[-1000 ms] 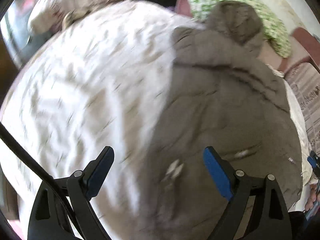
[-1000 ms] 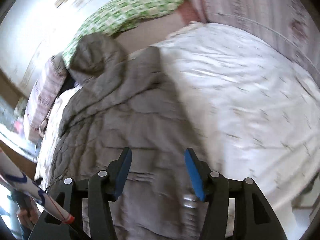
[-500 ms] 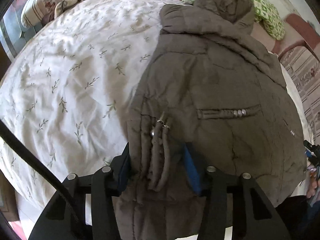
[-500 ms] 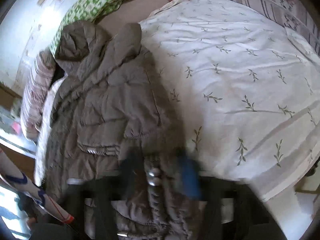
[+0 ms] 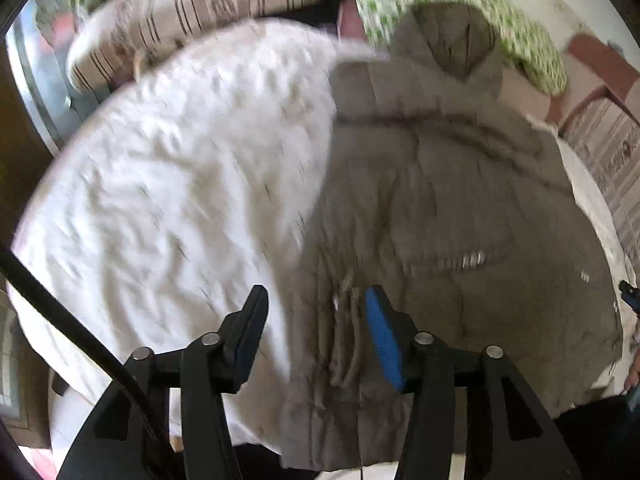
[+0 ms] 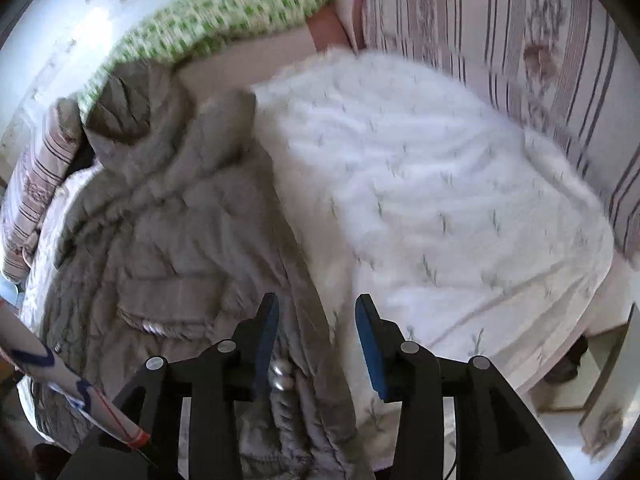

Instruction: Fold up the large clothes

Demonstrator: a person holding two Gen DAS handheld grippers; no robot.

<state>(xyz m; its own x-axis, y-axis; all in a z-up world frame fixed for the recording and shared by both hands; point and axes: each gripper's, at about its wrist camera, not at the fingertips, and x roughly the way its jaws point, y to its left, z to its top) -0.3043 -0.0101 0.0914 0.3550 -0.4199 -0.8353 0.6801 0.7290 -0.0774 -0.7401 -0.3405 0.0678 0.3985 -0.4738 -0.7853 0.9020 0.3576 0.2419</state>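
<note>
While both views are smeared with motion blur, the left gripper clearly stands with its jaws spread apart, holding nothing. Between and just beyond its fingers lies the ribbed hem edge of the brown padded jacket; whether the blue pad touches the cloth cannot be told. From there the jacket spreads forward and to the right across the bed, its hood at the far end resting against a green checked pillow. Left of the jacket lies the white bedsheet with a faint leaf print, and a striped pillow sits at the far left corner.

The right gripper is likewise parted and grips nothing. The jacket's front edge with its metal snaps runs between the fingers, close against the left one. Outward from this gripper the jacket extends forward and to the left, with its hood at the top left beside the green pillow. The bedsheet fills the right side, and a striped cover lies beyond it. A white tube with blue markings crosses the lower left corner.
</note>
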